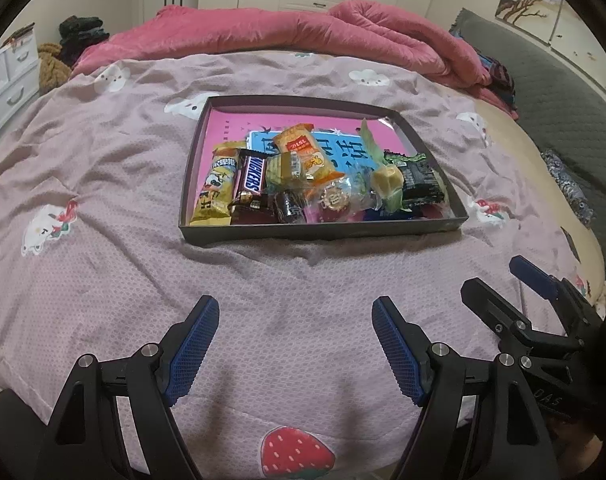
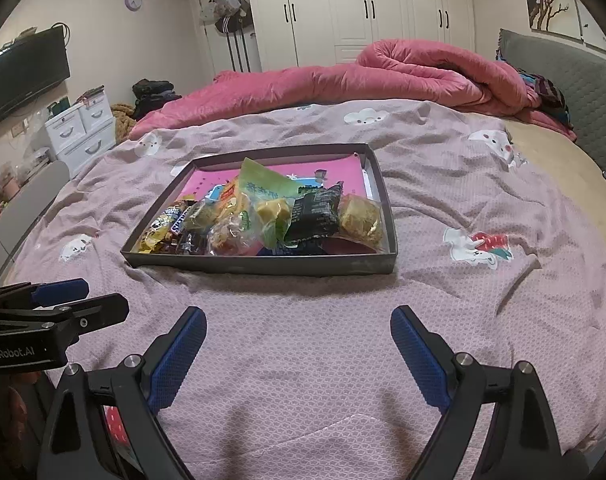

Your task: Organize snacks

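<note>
Snacks (image 1: pixel 303 176) lying gathered in the tray (image 1: pixel 323 232) on the bed; sorting looking nearly done.
Left gripper (image 1: pixel 295 344) and right gripper (image 2: pixel 299 352) hovering near it, both released, gripping nothing.

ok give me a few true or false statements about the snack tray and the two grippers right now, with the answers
1. The snacks all lie inside the dark tray on the bed. True.
2. The left gripper is clamped on the Snickers bar. False: its jaws stand open over bare bedspread, short of the tray, and the bar lies in the tray.
3. The right gripper holds nothing. True.
4. The snacks are piled toward the tray's far end. False: they crowd the near end, and the far end shows bare pink lining.
5. The black packet lies near the tray's right side in the right wrist view. True.
6. The rolled pink quilt covers the tray. False: it lies beyond the tray, at the far side of the bed.
</note>
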A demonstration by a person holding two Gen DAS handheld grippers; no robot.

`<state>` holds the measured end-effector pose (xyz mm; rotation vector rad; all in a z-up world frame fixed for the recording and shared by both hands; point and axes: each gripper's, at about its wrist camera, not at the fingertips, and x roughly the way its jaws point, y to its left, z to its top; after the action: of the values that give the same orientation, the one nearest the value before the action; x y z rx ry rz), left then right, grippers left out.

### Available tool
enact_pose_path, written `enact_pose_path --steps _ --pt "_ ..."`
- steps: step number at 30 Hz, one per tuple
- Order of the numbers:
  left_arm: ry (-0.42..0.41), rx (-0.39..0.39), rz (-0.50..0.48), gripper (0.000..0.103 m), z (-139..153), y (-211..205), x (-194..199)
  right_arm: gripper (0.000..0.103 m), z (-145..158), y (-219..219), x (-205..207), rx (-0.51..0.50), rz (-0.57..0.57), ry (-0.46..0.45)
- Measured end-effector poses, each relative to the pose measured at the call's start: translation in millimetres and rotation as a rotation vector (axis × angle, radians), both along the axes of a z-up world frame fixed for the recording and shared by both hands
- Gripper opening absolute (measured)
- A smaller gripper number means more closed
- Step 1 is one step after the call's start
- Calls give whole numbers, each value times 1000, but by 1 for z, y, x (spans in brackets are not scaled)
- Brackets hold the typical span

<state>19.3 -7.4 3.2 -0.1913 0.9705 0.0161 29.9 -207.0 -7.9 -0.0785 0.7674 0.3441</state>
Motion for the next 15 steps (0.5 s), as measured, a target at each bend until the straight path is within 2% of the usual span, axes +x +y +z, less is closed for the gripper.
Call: enact_pose_path --steps 15 --pt "3 10 14 80 -1 2 0 94 -1 -1 0 -5 -4 2"
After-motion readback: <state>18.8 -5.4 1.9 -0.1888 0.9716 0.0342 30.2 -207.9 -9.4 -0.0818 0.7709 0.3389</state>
